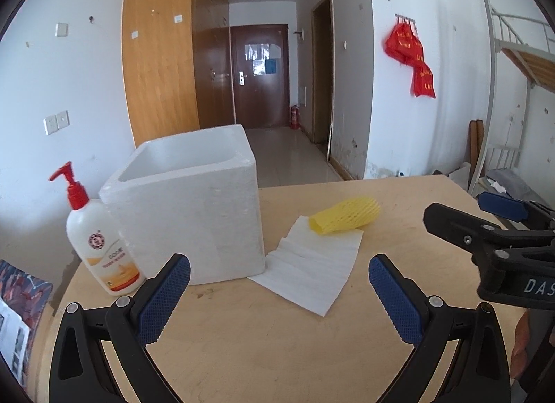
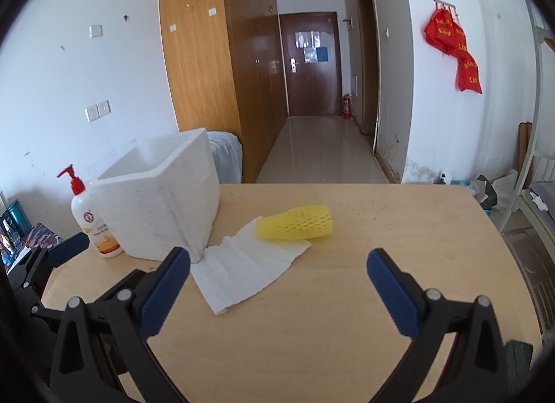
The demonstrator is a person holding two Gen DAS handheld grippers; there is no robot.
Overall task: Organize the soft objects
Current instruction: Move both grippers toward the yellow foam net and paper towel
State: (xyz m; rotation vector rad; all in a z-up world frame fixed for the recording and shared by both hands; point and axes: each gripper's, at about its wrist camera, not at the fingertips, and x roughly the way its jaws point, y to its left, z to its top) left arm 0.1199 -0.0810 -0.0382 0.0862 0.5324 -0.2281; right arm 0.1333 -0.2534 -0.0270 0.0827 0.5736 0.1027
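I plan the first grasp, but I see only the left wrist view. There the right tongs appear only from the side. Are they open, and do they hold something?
Observer: The right tongs are open and hold nothing.
Operator: Thank you. Is something hidden behind the white foam box?
Observer: Yes. Behind the foam box, past the far edge of the table, there is something pale blue-grey. I cannot tell what it is.
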